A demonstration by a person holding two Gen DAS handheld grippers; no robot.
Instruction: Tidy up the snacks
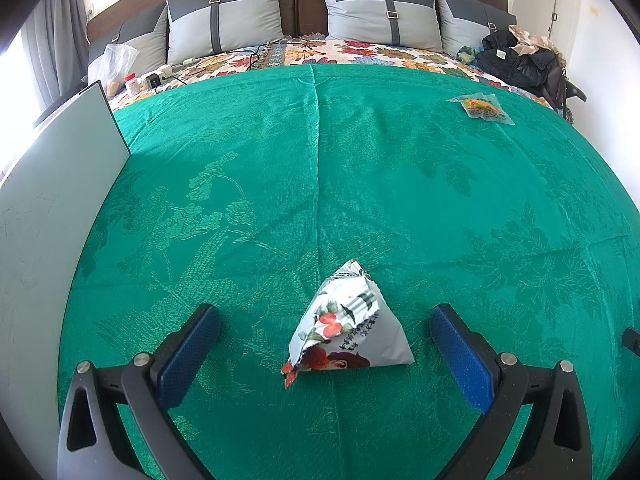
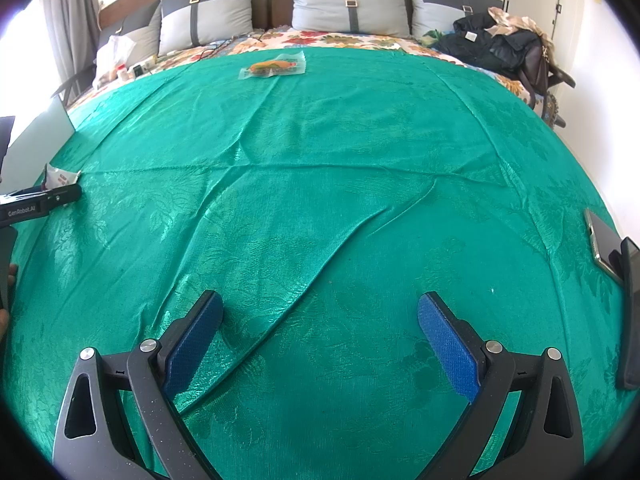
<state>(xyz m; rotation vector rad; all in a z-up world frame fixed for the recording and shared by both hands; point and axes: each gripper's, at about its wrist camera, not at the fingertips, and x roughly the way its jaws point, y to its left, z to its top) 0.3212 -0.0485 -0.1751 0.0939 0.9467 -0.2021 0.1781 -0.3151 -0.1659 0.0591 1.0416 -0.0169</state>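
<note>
Snack packet [image 1: 347, 326] lies on green bedspread [image 1: 400, 184] directly between spread pads of L hand-held gripper [image 1: 325, 322], released, long axis running fwd; R hand-held gripper [image 2: 319, 325], also released & holding nothing, sits well apart, so L is nearer.

Green cloth [image 1: 360, 168] covers bed; grey pillows [image 1: 224, 16] at headboard; dark clothing [image 1: 516, 60] heaped right; white board [image 1: 48, 208] left.

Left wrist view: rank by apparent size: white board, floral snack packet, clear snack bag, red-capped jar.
1. white board
2. floral snack packet, inflated by nearness
3. clear snack bag, far off
4. red-capped jar, farthest

True sizes unsure.
</note>
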